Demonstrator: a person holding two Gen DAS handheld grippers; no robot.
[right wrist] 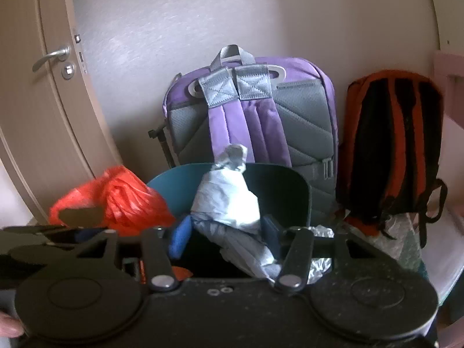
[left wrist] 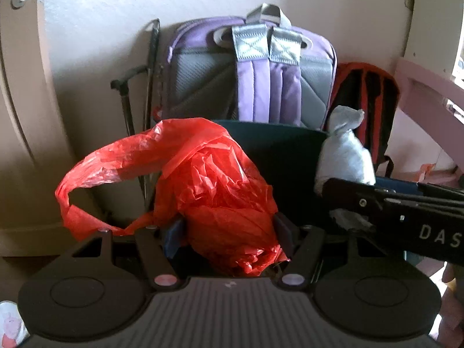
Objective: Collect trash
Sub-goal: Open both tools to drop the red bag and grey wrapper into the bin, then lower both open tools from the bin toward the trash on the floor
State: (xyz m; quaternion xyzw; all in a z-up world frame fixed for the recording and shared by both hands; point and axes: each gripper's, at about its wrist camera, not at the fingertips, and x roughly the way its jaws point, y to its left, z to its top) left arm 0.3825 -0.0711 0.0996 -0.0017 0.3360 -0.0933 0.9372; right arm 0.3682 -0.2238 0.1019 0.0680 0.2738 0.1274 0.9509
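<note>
My left gripper (left wrist: 229,229) is shut on a crumpled red plastic bag (left wrist: 220,185), whose handle loop hangs out to the left. The bag sits at the near left rim of a dark teal bin (left wrist: 278,148). In the right wrist view a white-grey tied bag (right wrist: 229,200) stands upright between the fingers of my right gripper (right wrist: 226,235), over the bin (right wrist: 278,179). The jaws stand wide and the blue left pad (right wrist: 181,237) looks just clear of the bag. The left wrist view shows the right gripper (left wrist: 333,200) from the side, with the white bag (left wrist: 345,156) above its finger.
A purple and grey backpack (right wrist: 249,116) leans on the wall behind the bin, an orange and black backpack (right wrist: 391,150) to its right. A door with a lever handle (right wrist: 52,58) is at left. Black poles (left wrist: 150,87) stand by the wall. Crinkled foil and plastic (right wrist: 322,232) lie right of the bin.
</note>
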